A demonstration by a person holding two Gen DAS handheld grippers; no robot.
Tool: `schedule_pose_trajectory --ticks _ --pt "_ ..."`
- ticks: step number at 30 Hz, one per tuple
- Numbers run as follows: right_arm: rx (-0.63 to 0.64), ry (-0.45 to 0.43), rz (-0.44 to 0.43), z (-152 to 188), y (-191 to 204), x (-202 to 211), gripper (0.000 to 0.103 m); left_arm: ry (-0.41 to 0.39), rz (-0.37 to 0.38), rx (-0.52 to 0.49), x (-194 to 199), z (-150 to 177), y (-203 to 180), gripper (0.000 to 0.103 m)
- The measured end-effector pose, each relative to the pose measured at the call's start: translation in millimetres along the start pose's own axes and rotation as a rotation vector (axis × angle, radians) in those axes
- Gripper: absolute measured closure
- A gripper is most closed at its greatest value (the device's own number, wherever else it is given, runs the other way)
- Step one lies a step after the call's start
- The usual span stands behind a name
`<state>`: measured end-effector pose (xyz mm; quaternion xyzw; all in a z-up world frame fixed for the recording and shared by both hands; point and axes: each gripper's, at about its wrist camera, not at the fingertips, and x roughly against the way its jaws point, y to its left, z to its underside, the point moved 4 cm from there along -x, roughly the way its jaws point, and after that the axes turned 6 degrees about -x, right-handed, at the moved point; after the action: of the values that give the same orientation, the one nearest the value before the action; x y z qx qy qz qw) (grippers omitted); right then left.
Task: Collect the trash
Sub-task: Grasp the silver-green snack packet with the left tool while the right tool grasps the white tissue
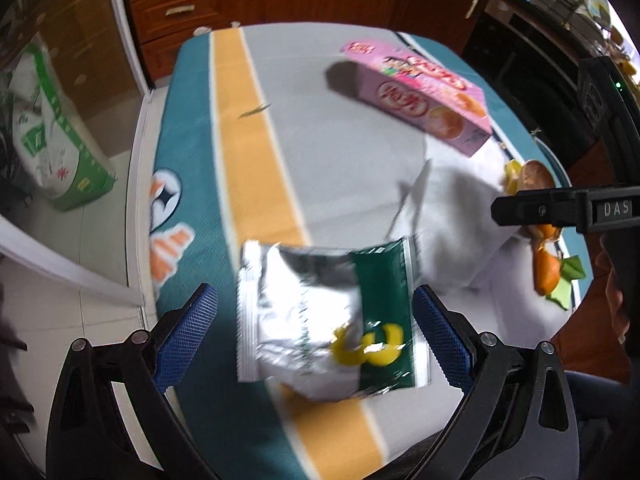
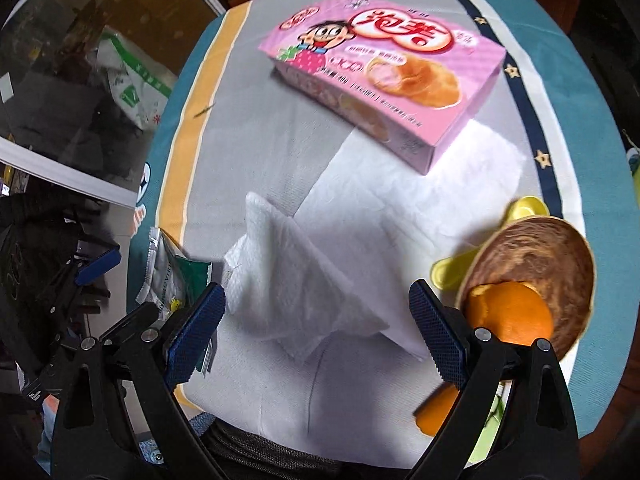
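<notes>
My left gripper (image 1: 316,320) hangs over the near edge of the table (image 1: 320,128), its blue fingers (image 1: 188,328) spread wide. A silver and green snack wrapper (image 1: 320,320) lies between them; motion blur prevents me from telling whether either pad touches it. My right gripper (image 2: 318,328) is likewise spread wide, angled down over a crumpled white tissue (image 2: 304,280) that sits in the gap between its fingers (image 2: 196,332), apparently untouched on both sides. That tissue rests on a larger flat sheet of white paper (image 2: 400,208).

Just beside the right finger of my right gripper stands a brown bowl (image 2: 552,256), tilted, with orange peel (image 2: 512,312) inside and a second piece of peel (image 2: 438,408) on the table below it. A yellow spoon (image 2: 452,268) pokes out from behind the bowl. A pink snack box (image 2: 392,76) lies farther back, one corner resting on the paper.

The left view shows my right gripper from the side, near the bowl (image 1: 536,172), and a green and white sack (image 1: 52,132) on the floor beyond the table. The right view shows the wrapper (image 2: 168,272) at its left margin with my left gripper (image 2: 92,268) beside it.
</notes>
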<state>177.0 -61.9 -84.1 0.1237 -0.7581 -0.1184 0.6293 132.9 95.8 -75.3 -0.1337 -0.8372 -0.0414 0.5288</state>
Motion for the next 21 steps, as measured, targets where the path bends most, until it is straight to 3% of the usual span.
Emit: schedule_pose_trajectory --ticks 7,9,11,12,13,21 --pt "0.067 -0.021 0.020 0 18 -14 0.014 0.055 0.029 0.072 -9 31 23 0.005" --pt "0.104 -0.030 0.037 1 26 -16 0.025 0.068 0.039 0.078 -13 36 24 0.005" --pt "0.143 -0.033 0.065 4 34 -18 0.061 0.072 0.043 0.079 -15 38 23 0.004" --pt "0.153 -0.032 0.074 6 36 -18 0.071 0.067 0.040 0.073 -15 38 21 0.004" --pt "0.160 -0.030 0.075 8 36 -18 0.088 0.067 0.035 0.066 -16 37 20 0.004" --pt "0.181 -0.021 0.041 17 48 -13 0.093 0.059 0.025 0.013 -27 22 5 0.004"
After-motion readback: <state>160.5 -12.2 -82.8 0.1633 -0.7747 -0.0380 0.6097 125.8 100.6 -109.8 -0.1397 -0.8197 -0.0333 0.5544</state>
